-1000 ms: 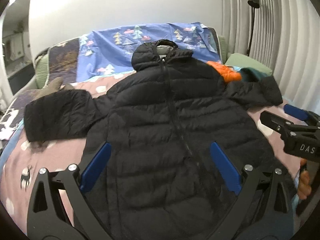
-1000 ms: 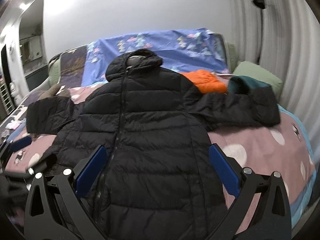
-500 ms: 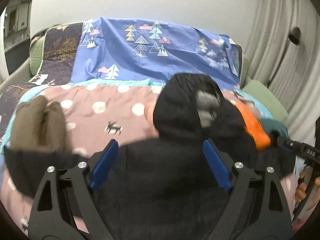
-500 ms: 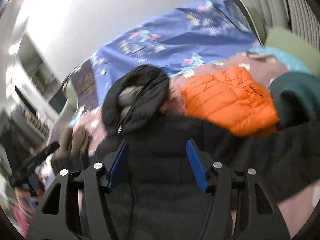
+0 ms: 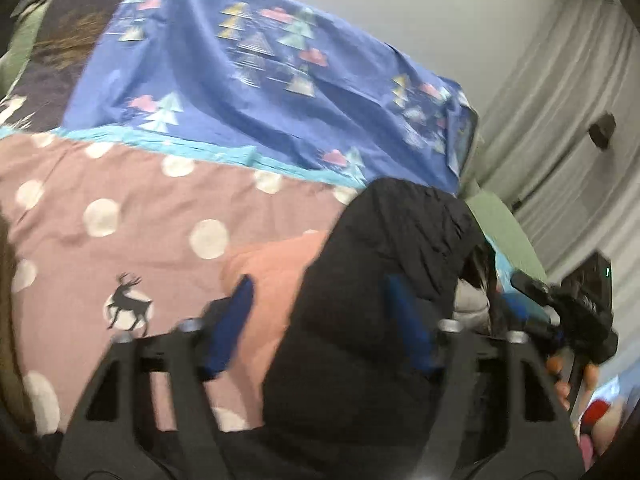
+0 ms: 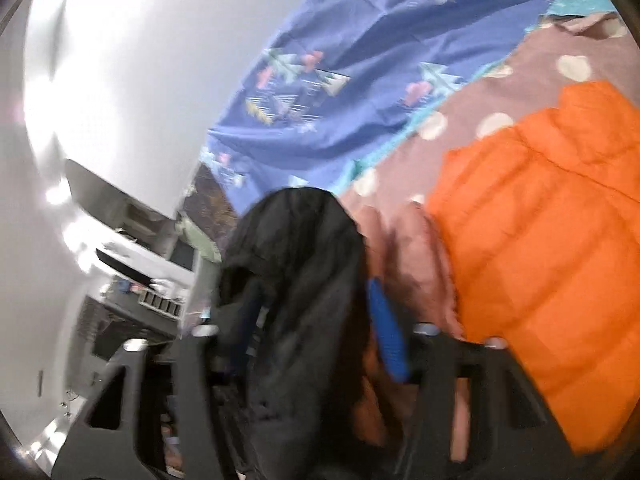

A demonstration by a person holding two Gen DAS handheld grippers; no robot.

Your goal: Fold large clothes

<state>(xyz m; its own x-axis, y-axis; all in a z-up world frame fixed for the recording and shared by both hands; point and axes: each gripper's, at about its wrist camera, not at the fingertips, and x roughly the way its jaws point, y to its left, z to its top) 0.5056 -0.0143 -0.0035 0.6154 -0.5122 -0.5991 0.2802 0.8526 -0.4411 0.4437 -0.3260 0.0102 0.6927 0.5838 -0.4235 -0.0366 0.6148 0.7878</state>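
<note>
- Reaching for the hood end of the black quilted puffer jacket [image 5: 384, 280], which lies on the bed toward its head edge, just short of the blue tree-print sheet [image 5: 248, 92].
- Left gripper [image 5: 320, 320]: jaws spread, blue pads either side of the hood fabric, not pinched. One pad sits over the pink polka-dot bedspread [image 5: 132, 208], the other over the jacket.
- Right gripper [image 6: 316, 320]: jaws also apart, straddling the hood from its other side; whether the near pad touches cloth I cannot tell through blur.
- Risk: closing now could catch the bedspread with the hood, since the left gripper spans both; lifting would then drag the bedding.
- Risk: slick, puffy shell. A shallow pinch on one layer would likely slip out mid-fold.
- Risk: the bright orange quilted jacket [image 6: 540, 240] lies just beside the hood; a wide sweep by the right gripper could snag or shove it.
- Risk: uneven grips would skew the fold line.
</note>
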